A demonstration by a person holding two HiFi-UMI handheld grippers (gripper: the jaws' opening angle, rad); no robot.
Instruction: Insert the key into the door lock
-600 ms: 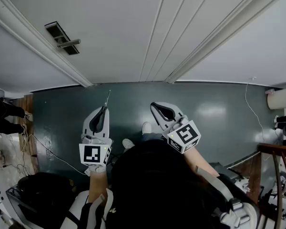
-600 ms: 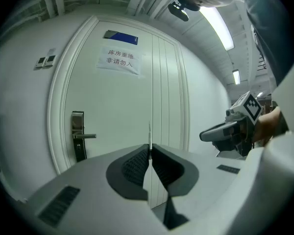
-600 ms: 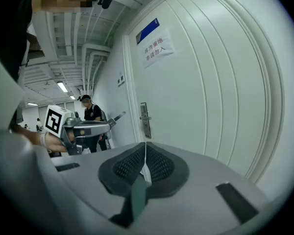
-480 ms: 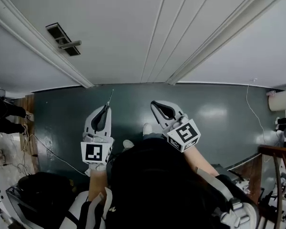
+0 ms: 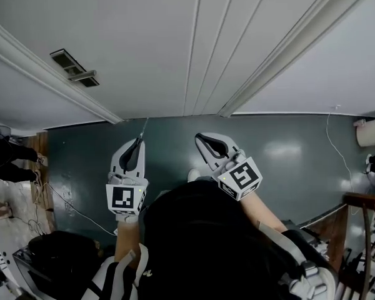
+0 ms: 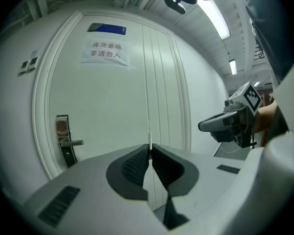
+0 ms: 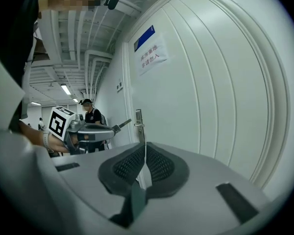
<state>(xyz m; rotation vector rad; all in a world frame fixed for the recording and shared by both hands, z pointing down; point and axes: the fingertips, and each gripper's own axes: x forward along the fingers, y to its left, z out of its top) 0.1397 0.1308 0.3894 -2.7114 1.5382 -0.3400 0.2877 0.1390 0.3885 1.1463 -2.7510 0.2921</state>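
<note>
The left claw [image 6: 150, 152] is pinched shut on the key [image 6: 150, 138]. The thin blade sticks straight out past the claw's end toward the door [image 6: 112, 97], presumably so it can go in point first. The lock [image 6: 63, 140] (a steel plate with a lever handle [image 6: 74, 142]) sits by the door's left edge, off to the left of the key and well apart from it. The blade points at bare panel, so the claw likely has to swing left and close in. The right claw [image 7: 145, 150] is closed on nothing and held beside the left one, probably just to keep it clear.
</note>
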